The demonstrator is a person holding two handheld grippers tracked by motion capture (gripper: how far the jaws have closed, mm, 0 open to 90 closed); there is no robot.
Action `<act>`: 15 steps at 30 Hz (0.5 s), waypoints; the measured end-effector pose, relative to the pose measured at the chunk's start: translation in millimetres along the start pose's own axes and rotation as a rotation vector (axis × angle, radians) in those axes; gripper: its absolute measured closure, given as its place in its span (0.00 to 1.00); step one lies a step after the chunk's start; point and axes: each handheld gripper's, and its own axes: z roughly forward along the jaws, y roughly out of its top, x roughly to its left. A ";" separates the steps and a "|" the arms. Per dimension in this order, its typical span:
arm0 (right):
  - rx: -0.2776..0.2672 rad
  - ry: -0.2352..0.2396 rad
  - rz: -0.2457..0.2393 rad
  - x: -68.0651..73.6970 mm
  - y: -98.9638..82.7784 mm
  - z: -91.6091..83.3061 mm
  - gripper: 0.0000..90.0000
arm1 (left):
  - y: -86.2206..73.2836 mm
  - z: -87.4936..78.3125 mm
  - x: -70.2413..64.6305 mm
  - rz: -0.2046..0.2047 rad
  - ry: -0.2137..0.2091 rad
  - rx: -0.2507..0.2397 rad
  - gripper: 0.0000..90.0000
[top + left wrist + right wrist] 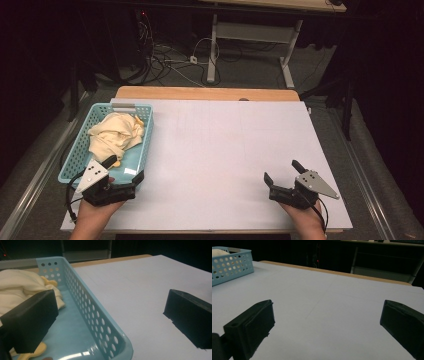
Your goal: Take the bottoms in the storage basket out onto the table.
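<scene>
High view: near edge of table, both hands w/ grippers. Left gripper (123, 169) at bottom left, jaws spread wide, straddling the near right wall of the basket (75, 150), one jaw inside, one outside over the white sheet (220, 150). Nothing pinched. Right gripper (282, 171) at bottom right, resting over the bare sheet, jaws spread too, nothing between them, well apart from the basket.

Left gripper view: left jaw sits inside basket above its blue floor, close to the cloth (22, 287); can't tell if touching. Right jaw outside, over the sheet. Basket wall w/ round holes runs between the two jaws. Small yellow piece (32, 351) under the left jaw at basket floor, can't tell what it is.

Right gripper view: jaws wide, plain sheet ahead, basket corner far left.

Further out: cream-yellow cloth crumpled in middle/far part of basket, at table's left side. Wood table edge (205, 93) past the sheet. Beyond that, floor w/ cables (165, 60) and white desk legs (250, 45), dark room.
</scene>
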 end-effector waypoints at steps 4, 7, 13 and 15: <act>0.001 -0.015 -0.002 -0.5 -2.9 -4.9 0.00 | 5.2 2.9 -2.5 0.017 -0.007 -0.009 0.00; 0.008 -0.012 -0.006 -1.1 -5.6 -7.6 0.00 | 6.9 4.9 -3.4 0.037 -0.010 -0.013 0.00; 0.010 -0.015 0.017 -5.7 -6.0 -3.7 0.00 | 10.1 0.5 7.7 0.004 -0.011 0.010 0.00; 0.015 -0.015 0.015 -6.5 -5.8 -0.1 0.00 | 10.1 -4.3 13.4 0.007 0.007 0.029 0.00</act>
